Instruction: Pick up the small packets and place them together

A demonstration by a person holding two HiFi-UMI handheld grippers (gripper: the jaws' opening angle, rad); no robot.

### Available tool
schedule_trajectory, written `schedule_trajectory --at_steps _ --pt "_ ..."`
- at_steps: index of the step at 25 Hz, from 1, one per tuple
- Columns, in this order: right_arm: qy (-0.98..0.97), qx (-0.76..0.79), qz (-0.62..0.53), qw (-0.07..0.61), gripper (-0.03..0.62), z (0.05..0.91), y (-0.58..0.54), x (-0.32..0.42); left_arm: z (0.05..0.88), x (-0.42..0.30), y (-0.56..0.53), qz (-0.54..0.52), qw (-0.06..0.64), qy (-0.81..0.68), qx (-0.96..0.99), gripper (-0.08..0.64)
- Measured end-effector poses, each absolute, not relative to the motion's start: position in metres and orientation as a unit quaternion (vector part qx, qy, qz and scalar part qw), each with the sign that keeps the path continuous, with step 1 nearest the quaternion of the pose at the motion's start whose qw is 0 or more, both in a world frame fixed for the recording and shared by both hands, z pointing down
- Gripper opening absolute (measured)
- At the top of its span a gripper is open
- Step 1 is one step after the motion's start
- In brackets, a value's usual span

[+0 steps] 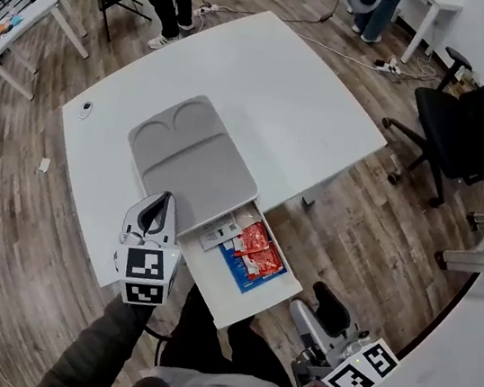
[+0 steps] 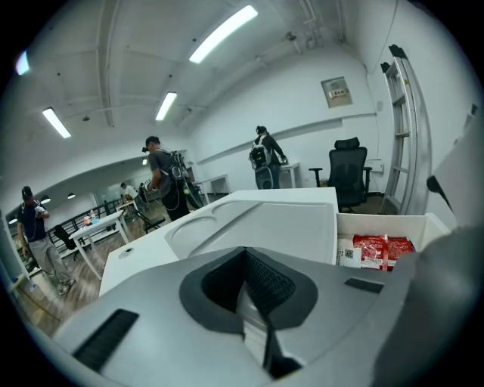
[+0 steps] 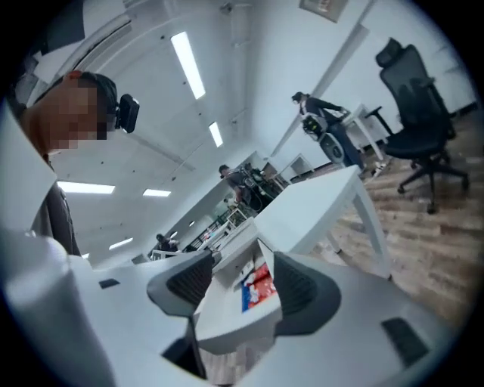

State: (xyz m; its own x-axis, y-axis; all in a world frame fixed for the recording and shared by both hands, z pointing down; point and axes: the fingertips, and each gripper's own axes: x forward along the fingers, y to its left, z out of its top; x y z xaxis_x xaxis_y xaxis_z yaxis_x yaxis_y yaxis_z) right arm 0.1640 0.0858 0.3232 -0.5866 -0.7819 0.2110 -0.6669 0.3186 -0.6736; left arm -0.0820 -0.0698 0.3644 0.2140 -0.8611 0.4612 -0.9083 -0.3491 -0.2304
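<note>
Drawer [image 1: 212, 270] open at worktop's [image 1: 301, 106] 5 o'clock, so packets [image 1: 257, 241] are reachable. R gripper [image 1: 319, 311] jaws released, empty, prob. pre-grab. L gripper [image 1: 160, 207] jaws clenched on nothing.

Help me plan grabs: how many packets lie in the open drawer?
4: a white packet next to the tray, two red packets beside it, a blue packet under them. More may be hidden.

I can't read 1 word or number from here. The red packets [image 1: 257, 239] and blue packet [image 1: 254, 273] in the drawer [image 1: 211, 276] carry print too small to make out. A white packet [image 2: 349, 254] shows a square code. The wall notice [image 2: 336, 91] is blurred. The cubes on the left gripper [image 1: 158, 209] and right gripper [image 1: 326, 304] show only square markers.
</note>
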Motion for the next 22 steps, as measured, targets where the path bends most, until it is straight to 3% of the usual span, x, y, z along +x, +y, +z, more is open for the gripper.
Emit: schedule_trajectory --at_steps 5,10,16,22 --pt "0.869 -0.384 -0.298 -0.096 0.259 0.294 0.038 0.091 0.360 -0.076 -0.063 0.278 0.033 -0.555 0.783 0.000" --pt "0.859 -0.357 -0.274 -0.243 0.259 0.335 0.013 0.043 0.358 -0.078 -0.066 0.263 0.044 -0.564 0.781 0.000" --pt "0.832 -0.337 -0.265 -0.351 0.259 0.378 -0.005 0.023 0.360 -0.079 -0.066 0.261 0.056 -0.556 0.787 0.000" --pt "0.810 -0.340 -0.235 -0.416 0.258 0.398 -0.018 0.018 0.361 -0.078 -0.063 0.261 0.053 -0.545 0.795 0.000"
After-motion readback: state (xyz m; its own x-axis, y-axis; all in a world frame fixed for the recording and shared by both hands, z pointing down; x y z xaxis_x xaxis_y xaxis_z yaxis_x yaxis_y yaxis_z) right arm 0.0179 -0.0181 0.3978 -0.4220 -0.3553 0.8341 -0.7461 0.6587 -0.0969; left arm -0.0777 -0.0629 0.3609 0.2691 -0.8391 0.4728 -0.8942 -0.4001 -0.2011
